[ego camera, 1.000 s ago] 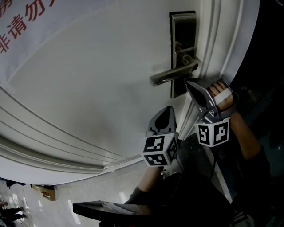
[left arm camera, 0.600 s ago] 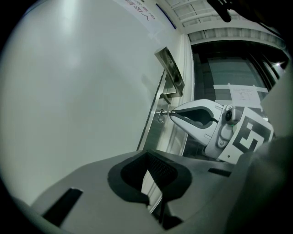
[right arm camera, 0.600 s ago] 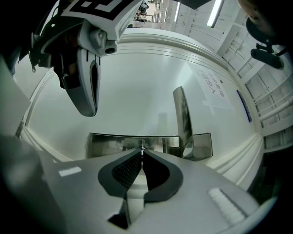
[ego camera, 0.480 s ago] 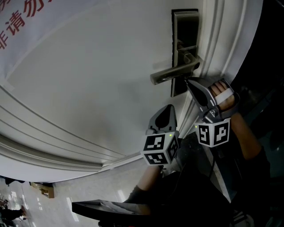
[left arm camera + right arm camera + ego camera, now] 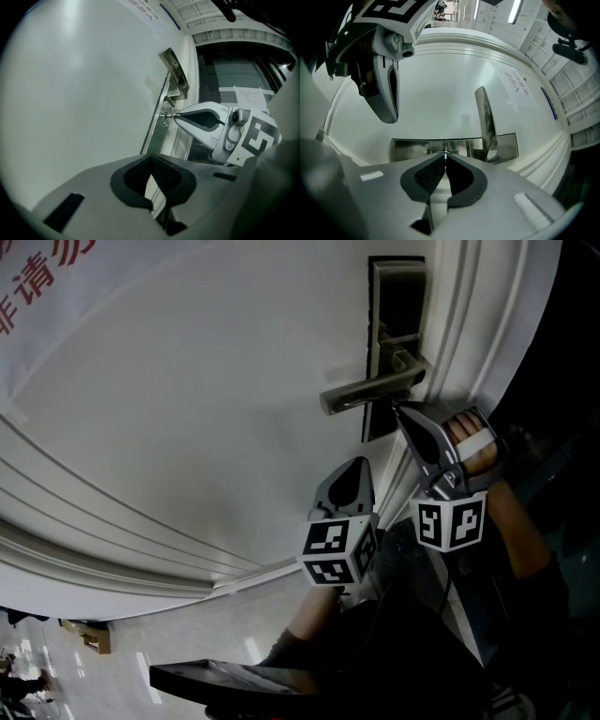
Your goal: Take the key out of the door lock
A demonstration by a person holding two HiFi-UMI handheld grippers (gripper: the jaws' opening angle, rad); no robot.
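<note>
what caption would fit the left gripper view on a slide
Right gripper pinching the key in the door lock under the handle, seen past the shut, empty left gripper.

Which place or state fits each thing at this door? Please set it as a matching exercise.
Things:
1. key
2. door handle
3. left gripper
4. right gripper

Places or states:
A. back from the lock, holding nothing
B. in the lock, below the handle
C. closed on the key
D. sticking out from the metal plate

Pairs: 1-B, 2-D, 3-A, 4-C
</note>
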